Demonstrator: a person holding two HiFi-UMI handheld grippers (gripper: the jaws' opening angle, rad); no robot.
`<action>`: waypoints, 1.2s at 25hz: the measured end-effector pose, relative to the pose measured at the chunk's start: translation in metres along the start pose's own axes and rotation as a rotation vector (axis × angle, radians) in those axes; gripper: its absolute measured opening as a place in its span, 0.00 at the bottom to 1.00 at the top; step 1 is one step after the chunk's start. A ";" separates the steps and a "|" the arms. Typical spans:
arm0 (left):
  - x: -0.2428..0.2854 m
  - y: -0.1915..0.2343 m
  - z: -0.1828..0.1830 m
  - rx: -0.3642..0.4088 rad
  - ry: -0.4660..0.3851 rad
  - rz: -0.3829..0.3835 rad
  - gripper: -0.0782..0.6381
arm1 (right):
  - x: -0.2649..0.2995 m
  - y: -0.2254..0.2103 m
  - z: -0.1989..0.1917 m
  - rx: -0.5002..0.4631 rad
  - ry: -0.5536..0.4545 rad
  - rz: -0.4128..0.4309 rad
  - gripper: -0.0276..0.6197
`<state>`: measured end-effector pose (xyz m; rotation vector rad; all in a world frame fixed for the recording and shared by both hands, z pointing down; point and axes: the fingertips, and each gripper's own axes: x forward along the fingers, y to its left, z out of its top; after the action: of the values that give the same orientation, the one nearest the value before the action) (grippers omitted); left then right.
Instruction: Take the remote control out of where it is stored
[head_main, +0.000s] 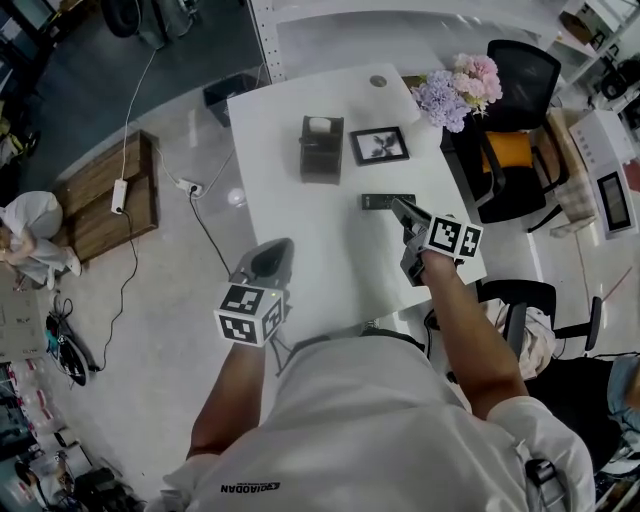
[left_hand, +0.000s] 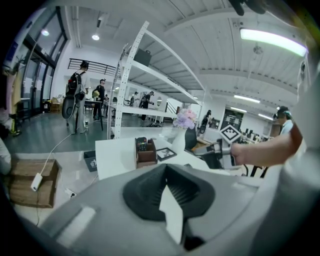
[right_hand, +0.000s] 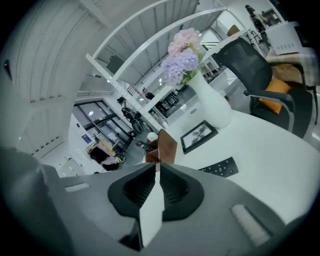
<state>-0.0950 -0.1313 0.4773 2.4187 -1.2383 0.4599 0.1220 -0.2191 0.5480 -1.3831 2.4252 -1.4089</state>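
A black remote (head_main: 388, 201) (right_hand: 220, 168) lies flat on the white table (head_main: 300, 250), right of centre. Behind it stands a brown holder box (head_main: 321, 150) (left_hand: 145, 152) (right_hand: 162, 146) with another dark remote (left_hand: 141, 144) upright inside. My right gripper (head_main: 400, 207) (right_hand: 157, 167) hangs above the table just by the near end of the flat remote, jaws together with nothing between them. My left gripper (head_main: 275, 248) (left_hand: 166, 170) stays at the table's near left edge, shut and empty.
A framed picture (head_main: 379, 146) lies right of the box. A white vase of pink and purple flowers (head_main: 455, 88) (right_hand: 182, 55) stands at the far right corner. Black office chairs (head_main: 510, 150) stand to the right, and a wooden pallet with a power strip (head_main: 110, 195) lies left.
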 end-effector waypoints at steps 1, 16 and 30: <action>0.000 0.001 0.001 -0.001 -0.005 0.003 0.11 | -0.001 0.011 0.000 -0.022 0.000 0.022 0.07; -0.014 -0.006 0.019 -0.031 -0.073 -0.001 0.11 | -0.025 0.116 -0.019 -0.445 0.047 0.188 0.05; -0.016 -0.013 0.028 0.019 -0.095 -0.019 0.11 | -0.026 0.135 -0.029 -0.588 0.040 0.192 0.05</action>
<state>-0.0899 -0.1264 0.4434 2.4922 -1.2538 0.3570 0.0341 -0.1539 0.4605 -1.1405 3.0458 -0.7111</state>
